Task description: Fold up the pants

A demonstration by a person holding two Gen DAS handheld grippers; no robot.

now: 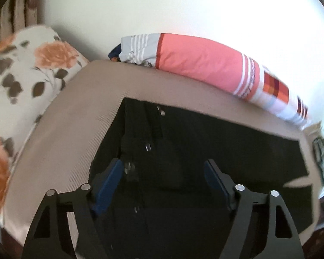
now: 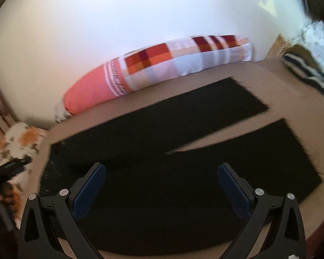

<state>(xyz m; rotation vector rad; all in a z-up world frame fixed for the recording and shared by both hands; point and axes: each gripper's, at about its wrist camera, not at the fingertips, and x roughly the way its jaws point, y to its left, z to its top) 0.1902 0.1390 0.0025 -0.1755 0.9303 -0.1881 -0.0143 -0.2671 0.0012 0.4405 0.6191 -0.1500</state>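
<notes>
Black pants [image 2: 162, 161] lie flat on the tan bed [image 1: 75, 112], filling centre frame, legs splayed toward the right. Left gripper [image 1: 164, 172] wide open above the waistband, holding nothing. Right gripper [image 2: 162, 179] wide open above the seat, empty. Bolster [image 2: 162, 69] along the wall, upper frame.

Both fisheyes motion-blurred, edges heavily bent with dark vignette. Your plain white wall [image 1: 183, 6] blows out at upper right; black fabric pants [image 2: 162, 183] are crushed, almost no detail.
</notes>
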